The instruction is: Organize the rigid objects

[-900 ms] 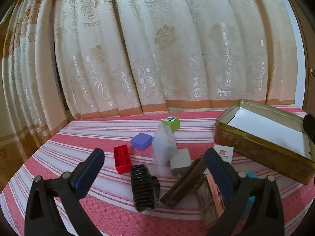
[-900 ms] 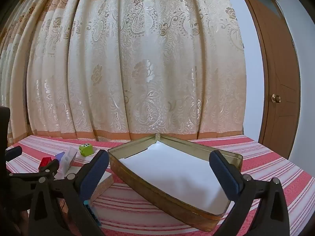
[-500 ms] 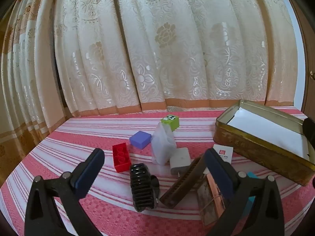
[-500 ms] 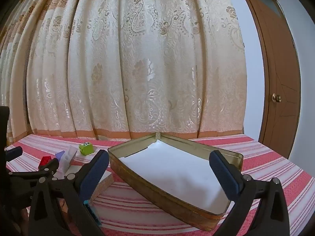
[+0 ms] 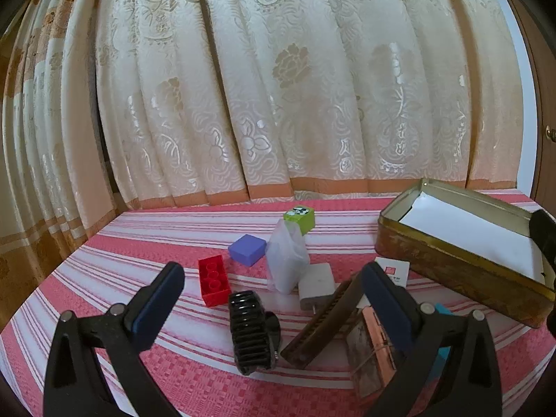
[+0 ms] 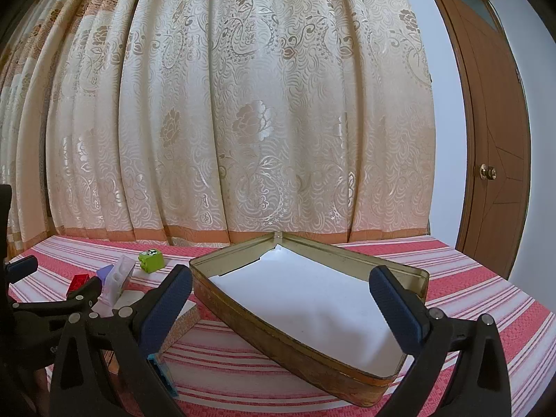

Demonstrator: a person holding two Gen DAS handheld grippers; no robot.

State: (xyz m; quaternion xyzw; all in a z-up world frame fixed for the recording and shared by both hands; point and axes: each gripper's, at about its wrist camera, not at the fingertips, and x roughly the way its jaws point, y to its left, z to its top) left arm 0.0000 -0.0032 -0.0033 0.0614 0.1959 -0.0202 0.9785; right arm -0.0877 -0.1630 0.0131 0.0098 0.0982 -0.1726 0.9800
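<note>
Sorting not begun: both the left hand-held gripper (image 5: 271,299) and the right hand-held gripper (image 6: 281,295) gape wide and empty. Next, the left one must close on the black ribbed wheel (image 5: 252,330) near the surface's front edge, bound for the paper-lined gold rectangular tin (image 6: 243,316).

Red brick (image 5: 213,285), purple block (image 5: 247,250), green cube (image 5: 299,218), black comb (image 5: 251,332) loose beside open gold tin (image 5: 451,271).

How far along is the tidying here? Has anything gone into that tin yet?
Nothing looks done yet: the gold tin holds only a white paper lining. Nothing is in hand either; the left gripper and right gripper are both open and empty. Left to sort: red brick, purple block, green cube, black comb and more.
</note>
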